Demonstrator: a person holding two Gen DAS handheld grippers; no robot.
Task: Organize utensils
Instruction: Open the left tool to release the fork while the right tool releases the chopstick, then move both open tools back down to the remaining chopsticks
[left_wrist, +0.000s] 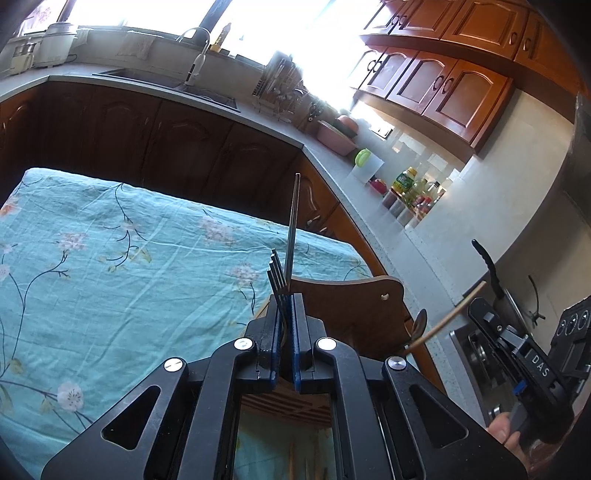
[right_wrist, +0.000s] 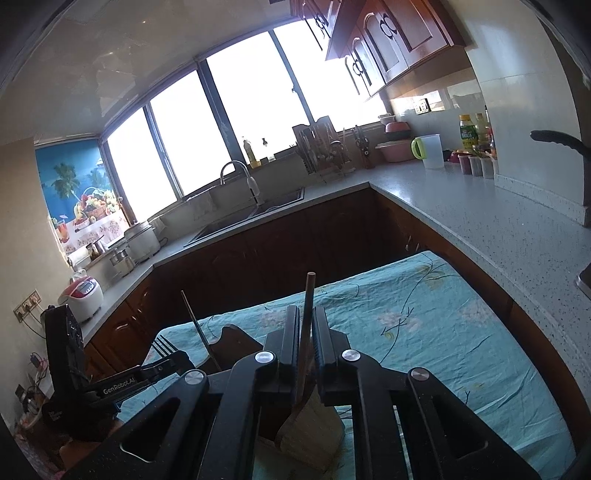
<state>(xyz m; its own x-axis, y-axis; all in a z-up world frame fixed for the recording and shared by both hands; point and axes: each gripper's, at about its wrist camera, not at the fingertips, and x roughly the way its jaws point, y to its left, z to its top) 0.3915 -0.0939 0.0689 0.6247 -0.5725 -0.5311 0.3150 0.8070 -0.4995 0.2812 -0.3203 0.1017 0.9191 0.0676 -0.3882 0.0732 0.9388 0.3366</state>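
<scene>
My left gripper (left_wrist: 284, 295) is shut on a metal fork (left_wrist: 277, 271) and a thin metal chopstick (left_wrist: 292, 225), both pointing up past the fingertips. It hovers over a wooden utensil holder (left_wrist: 347, 306) on the blue floral tablecloth (left_wrist: 110, 251). My right gripper (right_wrist: 306, 314) is shut on a wooden utensil handle (right_wrist: 307, 314), whose wider wooden end (right_wrist: 295, 424) hangs over the holder's compartment (right_wrist: 325, 428). In the right wrist view the left gripper (right_wrist: 173, 356) shows at lower left with the fork and chopstick (right_wrist: 199, 332). In the left wrist view the right gripper (left_wrist: 476, 306) holds the wooden stick (left_wrist: 443, 325).
A grey L-shaped counter (right_wrist: 461, 214) runs behind and to the right, with a sink and faucet (right_wrist: 243, 184), dish rack (right_wrist: 325, 151), white jug (right_wrist: 430, 149), bottles and jars (right_wrist: 474, 147). A rice cooker (right_wrist: 83, 295) stands at the left. Dark wood cabinets (left_wrist: 147, 140) lie beyond the table edge.
</scene>
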